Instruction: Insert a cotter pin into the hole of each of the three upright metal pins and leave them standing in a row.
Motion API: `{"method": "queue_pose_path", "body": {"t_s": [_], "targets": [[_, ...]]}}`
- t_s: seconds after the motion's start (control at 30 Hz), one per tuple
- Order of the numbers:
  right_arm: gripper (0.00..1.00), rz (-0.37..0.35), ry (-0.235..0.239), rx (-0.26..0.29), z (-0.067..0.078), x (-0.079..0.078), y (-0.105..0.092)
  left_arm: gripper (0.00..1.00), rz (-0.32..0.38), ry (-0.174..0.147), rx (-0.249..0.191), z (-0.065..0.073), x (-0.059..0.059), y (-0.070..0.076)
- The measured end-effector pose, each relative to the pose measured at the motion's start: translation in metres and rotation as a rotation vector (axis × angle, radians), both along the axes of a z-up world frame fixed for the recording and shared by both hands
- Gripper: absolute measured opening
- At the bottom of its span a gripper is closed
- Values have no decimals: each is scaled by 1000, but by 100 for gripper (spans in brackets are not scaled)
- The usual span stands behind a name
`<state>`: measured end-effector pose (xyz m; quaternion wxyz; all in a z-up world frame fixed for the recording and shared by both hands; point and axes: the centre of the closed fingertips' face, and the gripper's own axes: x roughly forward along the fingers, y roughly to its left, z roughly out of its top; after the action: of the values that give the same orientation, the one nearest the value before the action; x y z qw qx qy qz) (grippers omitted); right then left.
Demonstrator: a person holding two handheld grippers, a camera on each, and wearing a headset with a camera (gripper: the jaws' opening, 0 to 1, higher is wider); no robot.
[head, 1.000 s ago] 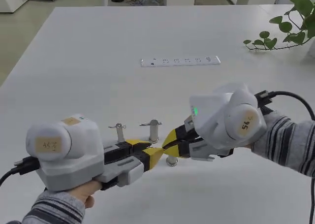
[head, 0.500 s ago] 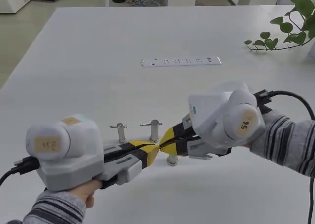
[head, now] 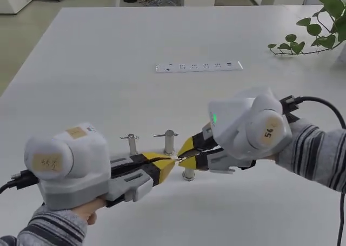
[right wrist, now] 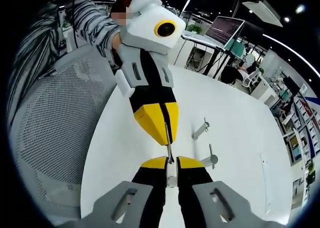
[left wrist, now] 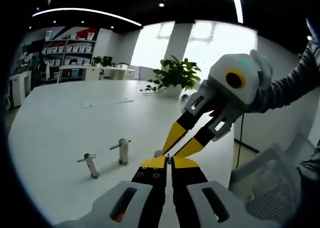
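The thin silvery wire cotter pin (right wrist: pixel 169 149) hangs in the air directly above the short upright grey metal pin (head: pixel 188 175) that stands nearest the person, stretched between the two yellow-tipped tools. The left gripper (head: pixel 172 163) has its jaws pressed together on one end of the wire. The right gripper (head: pixel 181 159) meets it tip to tip. Its jaws lie close about the other end, but a narrow gap shows between them, so I cannot tell whether they actually pinch the wire.

In the right gripper view the metal pin shows through that gap, just below the wire. Just beyond and left of that pin stands a second upright metal pin (head: pixel 169 142), and further left a third (head: pixel 131 144). Each has a thin wire crossing through near its top, and the three are apart from one another.

The white table (head: pixel 108 67) is bare on every side of the pin. A long white power strip (head: pixel 198 67) lies well beyond it, and the table's far edge is further off. A green trailing plant (head: pixel 319 30) sits far off to its right.
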<state>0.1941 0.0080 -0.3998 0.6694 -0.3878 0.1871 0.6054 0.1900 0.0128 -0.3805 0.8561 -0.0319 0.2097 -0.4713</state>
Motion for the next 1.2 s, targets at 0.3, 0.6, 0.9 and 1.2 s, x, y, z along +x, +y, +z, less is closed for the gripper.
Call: {"method": "queue_pose_path", "body": {"t_s": [0.3, 0.6, 0.9, 1.2], "targets": [[1, 46, 55, 1, -5, -14, 0, 0, -99, -36, 21, 0, -12, -3], [0, 70, 82, -15, -8, -21, -1, 0, -150, -48, 46, -4, -18, -3], [0, 105, 58, -49, -8, -23, -2, 0, -146, -90, 94, -10, -17, -2], [0, 83, 42, -72, -8, -16, -9, 9, -115, -108, 116, -14, -11, -2]]}}
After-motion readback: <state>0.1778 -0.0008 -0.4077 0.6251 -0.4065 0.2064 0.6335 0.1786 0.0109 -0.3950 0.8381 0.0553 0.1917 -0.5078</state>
